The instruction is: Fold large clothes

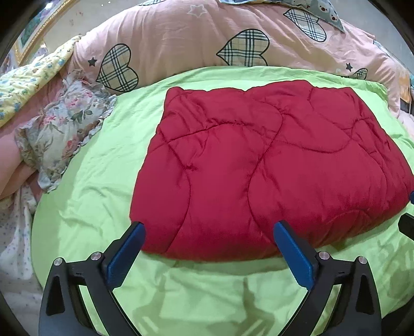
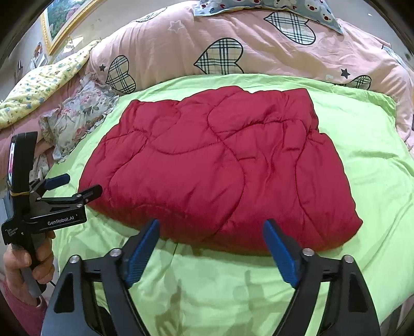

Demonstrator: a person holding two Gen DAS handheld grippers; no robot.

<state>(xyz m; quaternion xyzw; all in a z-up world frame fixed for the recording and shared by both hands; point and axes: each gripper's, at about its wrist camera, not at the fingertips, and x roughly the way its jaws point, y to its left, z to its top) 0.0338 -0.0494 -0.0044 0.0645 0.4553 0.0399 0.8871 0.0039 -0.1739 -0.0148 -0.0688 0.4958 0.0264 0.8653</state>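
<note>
Both jaws stand released, gripping nothing: the left gripper (image 1: 208,234) and right gripper (image 2: 211,230) hover at the near edge of the folded red quilted garment (image 2: 220,165), mid-sheet. Puffy and slick, its layers could spring apart if pinched shallowly. A green sheet (image 2: 375,181) covers the bed; a pink heart-print duvet (image 2: 181,46) lies along its far edge.

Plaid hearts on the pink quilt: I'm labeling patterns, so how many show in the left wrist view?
4. One at the left, one in the middle, one at the upper right, one small at the far right, partly hidden. More may be hidden.
</note>
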